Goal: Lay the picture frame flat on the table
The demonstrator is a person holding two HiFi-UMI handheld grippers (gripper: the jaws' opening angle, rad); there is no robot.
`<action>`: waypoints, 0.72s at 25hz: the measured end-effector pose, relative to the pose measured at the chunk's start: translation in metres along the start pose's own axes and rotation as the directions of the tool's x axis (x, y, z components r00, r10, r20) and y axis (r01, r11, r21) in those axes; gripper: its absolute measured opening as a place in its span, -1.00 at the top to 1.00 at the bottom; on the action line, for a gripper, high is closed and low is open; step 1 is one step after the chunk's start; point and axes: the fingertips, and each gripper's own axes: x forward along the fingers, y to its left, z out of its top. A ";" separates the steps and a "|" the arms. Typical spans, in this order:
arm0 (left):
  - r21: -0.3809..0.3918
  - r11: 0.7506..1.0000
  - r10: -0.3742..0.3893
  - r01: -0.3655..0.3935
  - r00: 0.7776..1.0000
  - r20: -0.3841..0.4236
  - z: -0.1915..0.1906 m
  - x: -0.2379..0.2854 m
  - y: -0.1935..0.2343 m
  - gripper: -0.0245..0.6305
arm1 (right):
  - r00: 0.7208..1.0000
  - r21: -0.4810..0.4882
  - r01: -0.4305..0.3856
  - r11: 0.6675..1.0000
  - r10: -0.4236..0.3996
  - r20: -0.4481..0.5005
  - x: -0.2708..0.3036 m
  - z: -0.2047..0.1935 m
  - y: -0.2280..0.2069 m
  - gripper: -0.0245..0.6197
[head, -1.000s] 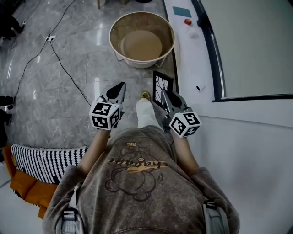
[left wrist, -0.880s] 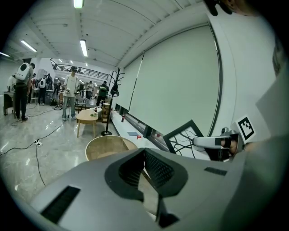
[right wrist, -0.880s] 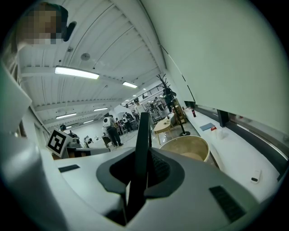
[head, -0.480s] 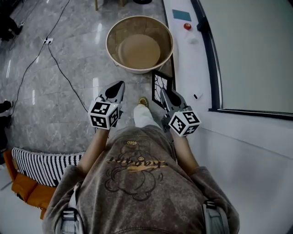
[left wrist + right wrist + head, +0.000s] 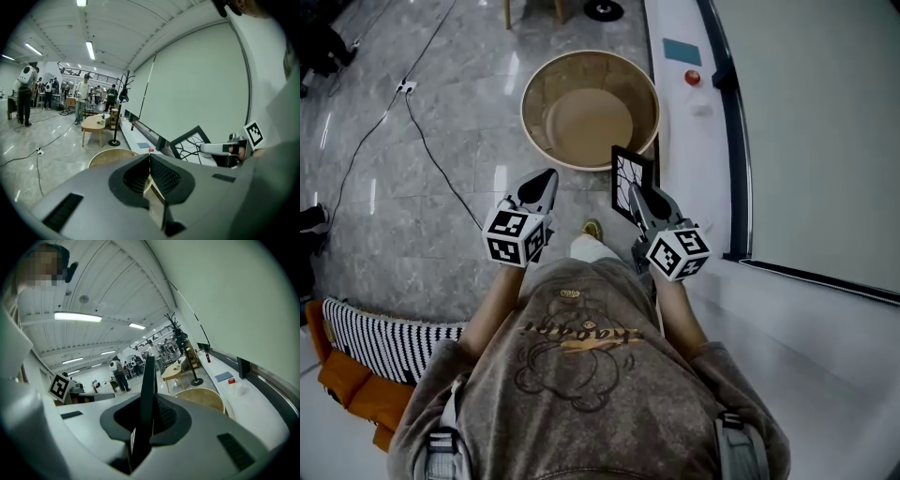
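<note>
The right gripper (image 5: 639,194) stays clamped narrowly on the black picture frame (image 5: 631,176), carried upright, and the round basket (image 5: 534,117) at 12 o'clock has drawn nearer, so laying it flat seems some way off; the left gripper (image 5: 546,179) hangs closed and empty.

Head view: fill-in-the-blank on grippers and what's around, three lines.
The right gripper is shut on the ___.
The left gripper has its jaws together and holds ___.
The basket ahead of both grippers stands on the ___.
Missing words: frame; nothing; floor.
</note>
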 end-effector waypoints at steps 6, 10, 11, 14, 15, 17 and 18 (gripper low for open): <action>-0.006 1.000 0.031 -0.030 1.000 0.007 0.015 0.026 0.012 0.87 | 0.999 -0.001 -0.039 0.999 0.039 -0.018 0.029 0.013 -0.019 0.74; -0.027 0.998 0.049 -0.048 0.999 0.013 0.024 0.043 0.019 0.87 | 0.997 -0.001 -0.065 0.998 0.065 -0.035 0.046 0.020 -0.029 0.74; -0.029 0.998 0.052 -0.052 0.999 0.014 0.027 0.046 0.021 0.87 | 0.997 -0.004 -0.068 0.998 0.068 -0.039 0.050 0.022 -0.032 0.74; -0.031 0.998 0.060 -0.059 0.998 0.012 0.030 0.054 0.026 0.87 | 0.996 -0.005 -0.073 0.997 0.072 -0.044 0.060 0.028 -0.039 0.74; -0.032 0.998 0.063 -0.062 0.998 0.011 0.030 0.055 0.027 0.87 | 0.996 -0.005 -0.074 0.997 0.074 -0.045 0.061 0.029 -0.040 0.74; -0.034 0.997 0.069 -0.068 0.998 0.012 0.030 0.056 0.030 0.87 | 0.996 -0.005 -0.080 0.997 0.079 -0.047 0.064 0.029 -0.042 0.74; -0.034 0.997 0.071 -0.071 0.997 0.012 0.029 0.057 0.031 0.87 | 0.995 -0.006 -0.082 0.997 0.082 -0.048 0.065 0.028 -0.043 0.74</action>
